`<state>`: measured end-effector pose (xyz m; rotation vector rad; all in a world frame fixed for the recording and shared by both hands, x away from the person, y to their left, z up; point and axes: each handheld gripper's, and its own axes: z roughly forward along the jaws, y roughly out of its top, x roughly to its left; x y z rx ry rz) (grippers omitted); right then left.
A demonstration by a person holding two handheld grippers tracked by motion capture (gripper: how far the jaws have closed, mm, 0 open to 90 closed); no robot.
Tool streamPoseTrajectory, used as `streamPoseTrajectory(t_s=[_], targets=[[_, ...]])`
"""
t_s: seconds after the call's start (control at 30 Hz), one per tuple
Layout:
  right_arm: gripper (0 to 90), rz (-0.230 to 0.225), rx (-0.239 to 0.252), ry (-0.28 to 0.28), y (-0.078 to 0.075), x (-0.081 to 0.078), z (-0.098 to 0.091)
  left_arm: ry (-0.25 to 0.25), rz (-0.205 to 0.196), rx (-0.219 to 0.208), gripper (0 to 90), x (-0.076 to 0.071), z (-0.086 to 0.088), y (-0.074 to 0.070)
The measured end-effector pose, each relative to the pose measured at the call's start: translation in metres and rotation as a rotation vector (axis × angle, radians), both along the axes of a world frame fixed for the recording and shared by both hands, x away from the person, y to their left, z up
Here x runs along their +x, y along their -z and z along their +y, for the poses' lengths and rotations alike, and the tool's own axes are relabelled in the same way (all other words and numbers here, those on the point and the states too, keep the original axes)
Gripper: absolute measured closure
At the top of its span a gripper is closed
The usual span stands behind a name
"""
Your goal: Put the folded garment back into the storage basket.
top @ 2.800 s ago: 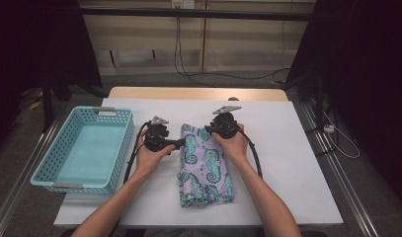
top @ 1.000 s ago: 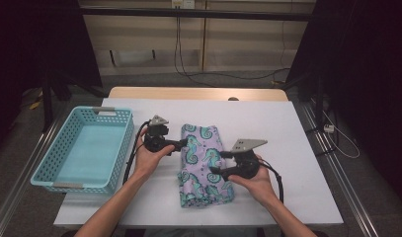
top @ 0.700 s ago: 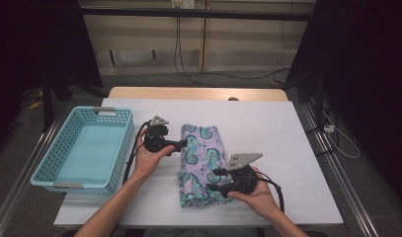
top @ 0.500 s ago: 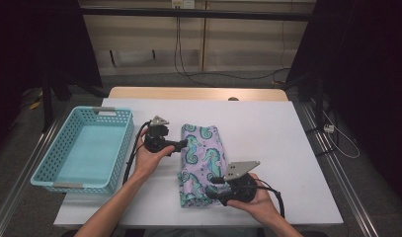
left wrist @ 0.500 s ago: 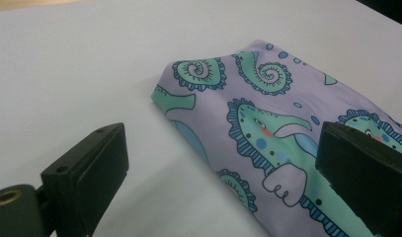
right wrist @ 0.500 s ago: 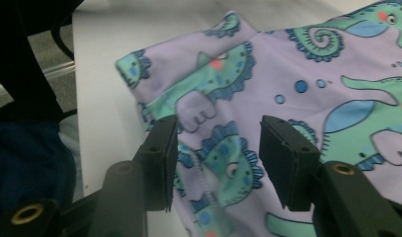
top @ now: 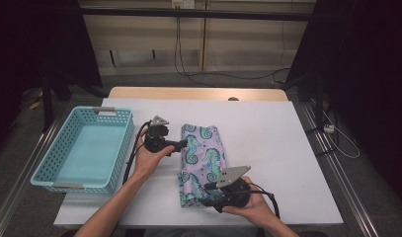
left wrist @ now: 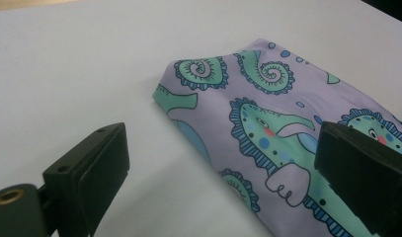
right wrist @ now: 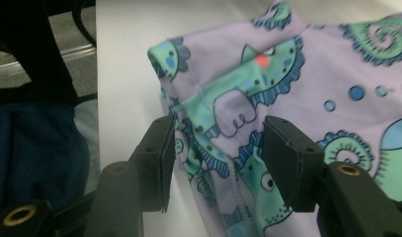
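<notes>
**Right claw lining up on the cloth's near edge**

The folded cloth (top: pixel 201 165) lies mid-tabletop (top: pixel 287 148), right of the basket (top: pixel 82 148). The right claw (right wrist: pixel 216 153), half open and lately opening a little, straddles its near corner without pinching. The left claw (left wrist: pixel 223 182) gapes wide at the far end. Next: close on the fabric. No writing is legible.

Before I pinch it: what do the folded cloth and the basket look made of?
Cloth: thin, soft knit fabric by the look, matte, printed seahorses, stitched seam, limp layered edge. Basket: likely moulded plastic, turquoise, slightly glossy, walls perforated with even holes.
</notes>
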<state>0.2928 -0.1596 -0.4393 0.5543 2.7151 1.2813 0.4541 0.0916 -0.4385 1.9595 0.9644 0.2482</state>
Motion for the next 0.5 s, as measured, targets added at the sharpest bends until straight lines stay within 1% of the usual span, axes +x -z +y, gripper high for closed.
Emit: streamPoseTrajectory(t_s=[0.1, 0.13, 0.2, 0.27, 0.37, 0.43, 0.47, 0.5], targets=[[44.5, 0.008, -0.014, -0.007, 0.004, 0.001, 0.001, 0.002, -0.002, 0.002, 6.9, 0.0, -0.001, 0.0], [44.3, 0.009, -0.017, -0.012, 0.005, 0.0, 0.002, 0.004, -0.002, 0.01, 6.9, 0.0, 0.0, 0.0], [43.9, 0.005, -0.033, -0.019, 0.007, -0.001, 0.004, 0.002, 0.002, 0.001, 6.9, 0.0, -0.001, 0.001], [42.7, 0.0, -0.046, -0.029, 0.009, -0.002, 0.007, 0.001, 0.001, 0.003, 6.9, 0.0, -0.001, 0.001], [41.9, 0.0, -0.069, -0.026, 0.013, -0.002, 0.01, 0.001, 0.0, 0.003, 6.9, 0.0, -0.001, 0.001], [41.5, 0.005, -0.071, -0.019, 0.013, -0.002, 0.011, 0.0, 0.001, 0.002, 7.0, 0.0, -0.001, 0.001], [42.7, 0.002, -0.075, -0.019, 0.014, -0.002, 0.011, -0.001, 0.001, 0.003, 7.0, 0.0, -0.001, 0.001], [44.3, -0.016, -0.084, -0.021, 0.014, -0.003, 0.012, 0.0, 0.002, 0.004, 7.0, 0.001, -0.001, 0.002]])
